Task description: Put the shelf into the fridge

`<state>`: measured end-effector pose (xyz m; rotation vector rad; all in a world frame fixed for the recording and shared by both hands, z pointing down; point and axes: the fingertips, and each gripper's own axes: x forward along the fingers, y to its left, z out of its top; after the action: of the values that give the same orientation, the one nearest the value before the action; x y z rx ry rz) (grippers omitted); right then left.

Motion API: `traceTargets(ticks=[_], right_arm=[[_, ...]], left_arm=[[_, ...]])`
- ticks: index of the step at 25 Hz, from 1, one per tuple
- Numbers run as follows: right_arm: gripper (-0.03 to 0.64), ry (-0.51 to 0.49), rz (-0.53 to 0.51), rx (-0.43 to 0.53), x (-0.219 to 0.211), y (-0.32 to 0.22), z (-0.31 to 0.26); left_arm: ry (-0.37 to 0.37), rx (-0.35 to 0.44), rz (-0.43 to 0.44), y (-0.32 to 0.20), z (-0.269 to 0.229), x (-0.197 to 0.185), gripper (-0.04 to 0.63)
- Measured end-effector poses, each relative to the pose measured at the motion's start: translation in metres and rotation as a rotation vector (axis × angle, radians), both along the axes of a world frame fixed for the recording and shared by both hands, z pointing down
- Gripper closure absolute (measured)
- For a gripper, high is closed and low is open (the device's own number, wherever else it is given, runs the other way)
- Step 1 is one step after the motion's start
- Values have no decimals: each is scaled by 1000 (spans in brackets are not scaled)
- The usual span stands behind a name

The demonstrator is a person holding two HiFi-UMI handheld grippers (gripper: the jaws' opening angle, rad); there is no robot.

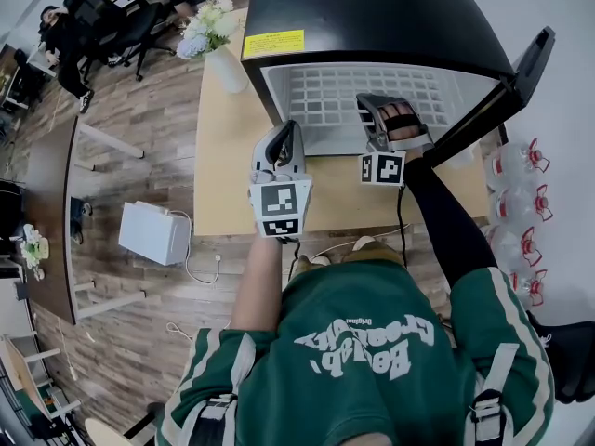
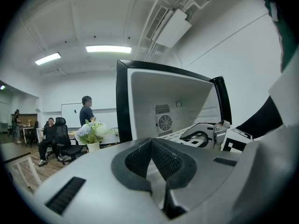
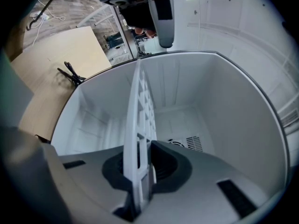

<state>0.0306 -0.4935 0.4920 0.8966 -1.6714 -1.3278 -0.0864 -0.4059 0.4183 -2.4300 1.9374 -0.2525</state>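
A black mini fridge [image 1: 372, 17] stands on a wooden table [image 1: 223, 156] with its door [image 1: 507, 86] swung open to the right. The white grid shelf [image 1: 325, 96] lies level inside its white cavity. My right gripper [image 1: 390, 110] reaches into the opening, shut on the shelf's front edge. In the right gripper view the shelf [image 3: 139, 106] runs edge-on between the pads of that gripper [image 3: 142, 157]. My left gripper [image 1: 286, 133] hovers just in front of the fridge's left side. Its pads [image 2: 140, 157] meet with nothing between them. From there I see the fridge [image 2: 140, 101] and the right gripper [image 2: 205, 133].
A white vase of flowers [image 1: 218, 40] stands at the table's far left corner. A black clip [image 3: 70, 73] lies on the table beside the fridge. Several water bottles [image 1: 516, 212] lie right of the table, a white box [image 1: 153, 232] sits on the floor at left. People sit farther back.
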Motion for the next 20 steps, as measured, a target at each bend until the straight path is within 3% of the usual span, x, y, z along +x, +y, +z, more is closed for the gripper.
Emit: traceTargets(ticks=[20], right_arm=[[578,6,11,-35,-4,-45,0]], left_arm=[[-2,-7,-52,-15,2,-16,595]])
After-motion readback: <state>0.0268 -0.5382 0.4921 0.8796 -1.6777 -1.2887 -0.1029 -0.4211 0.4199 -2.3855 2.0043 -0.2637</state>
